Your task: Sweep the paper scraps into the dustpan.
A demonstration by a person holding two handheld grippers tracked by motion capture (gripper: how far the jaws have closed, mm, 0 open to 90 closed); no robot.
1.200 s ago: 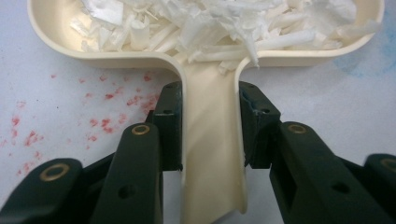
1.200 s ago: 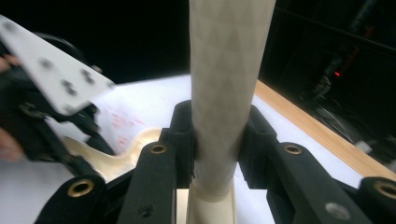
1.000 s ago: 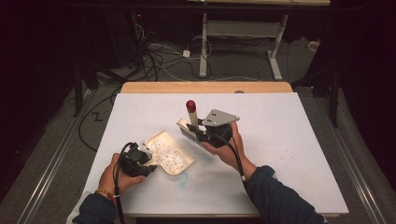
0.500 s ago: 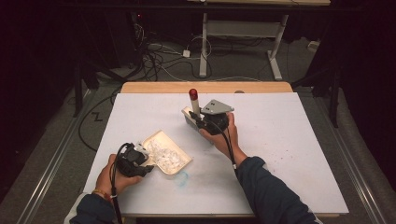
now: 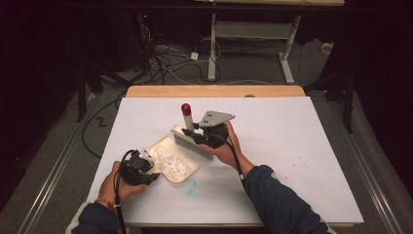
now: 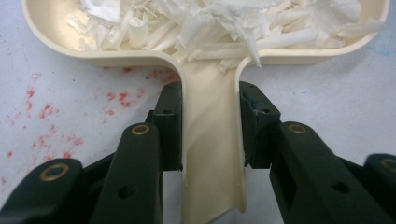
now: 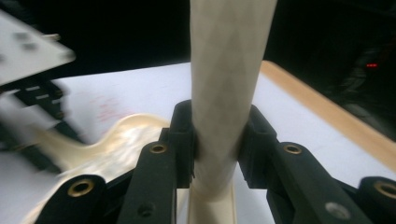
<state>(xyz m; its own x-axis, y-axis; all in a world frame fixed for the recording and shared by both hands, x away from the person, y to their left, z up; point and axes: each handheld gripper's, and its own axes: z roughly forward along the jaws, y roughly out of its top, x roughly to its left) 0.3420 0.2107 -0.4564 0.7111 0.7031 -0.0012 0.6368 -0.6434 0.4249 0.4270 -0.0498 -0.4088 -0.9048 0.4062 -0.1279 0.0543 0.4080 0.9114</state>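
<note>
No readable writing or brand on anything. Left gripper (image 6: 205, 135) clamped on dustpan (image 5: 171, 158) handle, jaws either side of cream stem; pan flat on table (image 5: 292, 146), near left edge, full of white shreds (image 6: 224, 23). Right gripper (image 7: 217, 140) clamped on brush (image 5: 192, 141) handle, handle upright, red tip (image 5: 186, 108) on top; bristles at pan's far rim, just right of it. Blue smudge (image 5: 189, 185) on table beside pan.

White table (image 5: 311, 146), red stains (image 6: 46, 112), floor cables (image 5: 165, 53).
</note>
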